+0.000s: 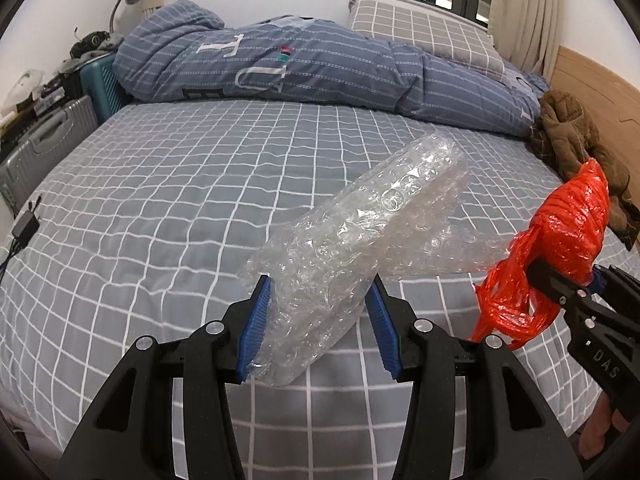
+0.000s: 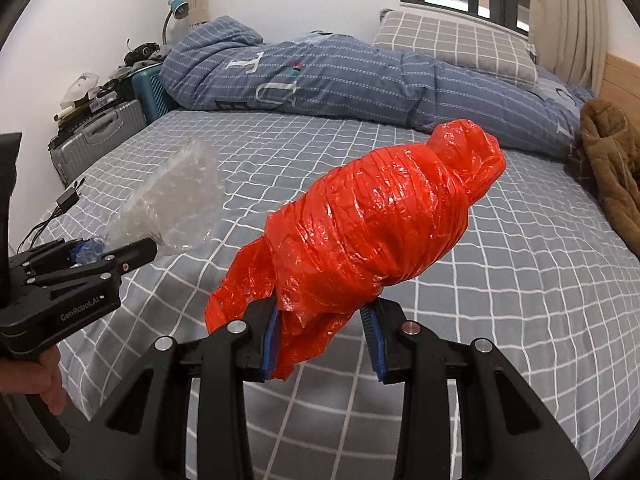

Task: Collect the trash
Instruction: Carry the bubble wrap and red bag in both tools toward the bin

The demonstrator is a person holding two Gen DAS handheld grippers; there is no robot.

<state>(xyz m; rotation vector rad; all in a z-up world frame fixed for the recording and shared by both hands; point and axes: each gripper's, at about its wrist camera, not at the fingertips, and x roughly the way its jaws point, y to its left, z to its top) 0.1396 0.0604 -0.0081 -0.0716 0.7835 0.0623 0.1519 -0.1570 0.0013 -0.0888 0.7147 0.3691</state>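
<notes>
Partly hidden between blue pads, the near ends of both bundles are obscured: the left gripper point(image 1: 318, 322) pinches the bubble wrap point(image 1: 360, 236) and the right gripper point(image 2: 322, 336) pinches the red plastic bundle point(image 2: 380, 216), each long axis pointing far-right above the bed point(image 1: 160, 200).

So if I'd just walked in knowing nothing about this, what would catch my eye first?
Probably the bright red plastic bag, bunched into a bundle and clamped in the right gripper above the bed. Next to it, the left gripper holds a crumpled roll of clear bubble wrap over the same grey checked sheet. Behind both, a blue striped duvet lies heaped along the far side of the bed.
</notes>
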